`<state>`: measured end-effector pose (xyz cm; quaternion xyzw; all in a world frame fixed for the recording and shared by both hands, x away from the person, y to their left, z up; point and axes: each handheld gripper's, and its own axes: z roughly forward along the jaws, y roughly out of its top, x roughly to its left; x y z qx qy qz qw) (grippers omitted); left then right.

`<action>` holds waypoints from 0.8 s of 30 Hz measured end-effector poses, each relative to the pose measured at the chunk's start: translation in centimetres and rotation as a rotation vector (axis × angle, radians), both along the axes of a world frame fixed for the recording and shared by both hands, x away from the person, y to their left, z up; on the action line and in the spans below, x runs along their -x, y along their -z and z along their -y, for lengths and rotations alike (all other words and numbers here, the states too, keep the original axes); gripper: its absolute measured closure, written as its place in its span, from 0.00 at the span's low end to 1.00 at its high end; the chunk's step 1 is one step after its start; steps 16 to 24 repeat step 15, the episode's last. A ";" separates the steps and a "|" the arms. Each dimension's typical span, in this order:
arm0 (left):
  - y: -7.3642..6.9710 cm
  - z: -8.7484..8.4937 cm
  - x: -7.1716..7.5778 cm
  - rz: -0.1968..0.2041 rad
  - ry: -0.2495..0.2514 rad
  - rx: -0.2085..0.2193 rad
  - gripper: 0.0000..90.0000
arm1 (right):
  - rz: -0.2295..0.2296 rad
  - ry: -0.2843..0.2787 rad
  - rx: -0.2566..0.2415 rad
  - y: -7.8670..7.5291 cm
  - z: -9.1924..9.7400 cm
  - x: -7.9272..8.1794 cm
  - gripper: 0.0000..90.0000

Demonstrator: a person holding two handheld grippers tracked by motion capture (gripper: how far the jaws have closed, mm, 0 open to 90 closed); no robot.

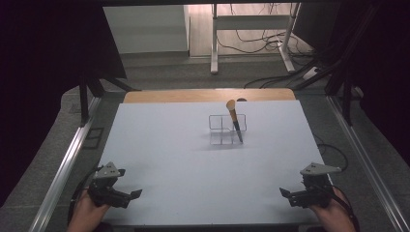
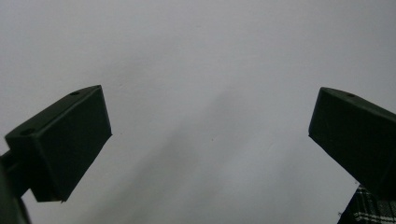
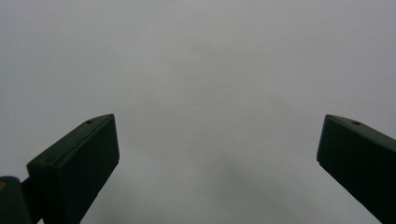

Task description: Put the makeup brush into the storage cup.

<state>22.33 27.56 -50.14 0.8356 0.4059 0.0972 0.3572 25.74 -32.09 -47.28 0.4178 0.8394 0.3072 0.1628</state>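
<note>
Both the left gripper (image 1: pixel 130 197) and right gripper (image 1: pixel 286 195) rest spread and empty at the table's (image 1: pixel 159 145) near corners, well apart from the brush (image 1: pixel 234 118) leaning in the organizer (image 1: pixel 220 130).

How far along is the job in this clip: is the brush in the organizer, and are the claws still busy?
Done, it seems: the brush stands tilted in the clear organizer, bristles up. In hand: nothing; the left claw and right claw sit open at the near table edge, far from it. Left: nothing visible.
</note>
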 end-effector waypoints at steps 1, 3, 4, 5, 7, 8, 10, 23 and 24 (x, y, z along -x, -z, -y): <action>0.0 0.0 0.0 0.000 -0.001 0.000 0.00 | -0.003 0.002 0.001 0.0 0.0 0.0 0.00; 0.0 0.0 0.0 0.001 0.001 -0.001 0.00 | -0.011 0.000 0.003 0.1 0.1 0.2 0.00; 0.0 0.0 0.0 -0.001 -0.002 0.000 0.00 | -0.015 0.000 0.007 0.2 0.2 0.2 0.00; 0.0 0.0 0.0 -0.002 -0.002 0.000 0.00 | -0.018 0.002 0.008 0.3 0.2 0.3 0.00; 0.0 0.0 0.0 -0.002 -0.001 -0.001 0.00 | -0.026 0.007 0.014 0.4 0.3 0.4 0.00; 0.0 0.0 0.0 -0.003 -0.001 -0.001 0.00 | -0.032 0.006 0.019 0.4 0.4 0.4 0.00; 0.0 0.0 0.0 -0.002 -0.001 -0.001 0.00 | -0.036 0.009 0.027 0.5 0.5 0.5 0.00; 0.0 0.1 -0.1 0.002 0.000 -0.002 0.00 | -0.045 0.002 0.044 0.6 0.5 0.5 0.00; 0.0 0.1 -0.1 0.002 0.000 -0.002 0.00 | -0.045 0.002 0.044 0.6 0.5 0.5 0.00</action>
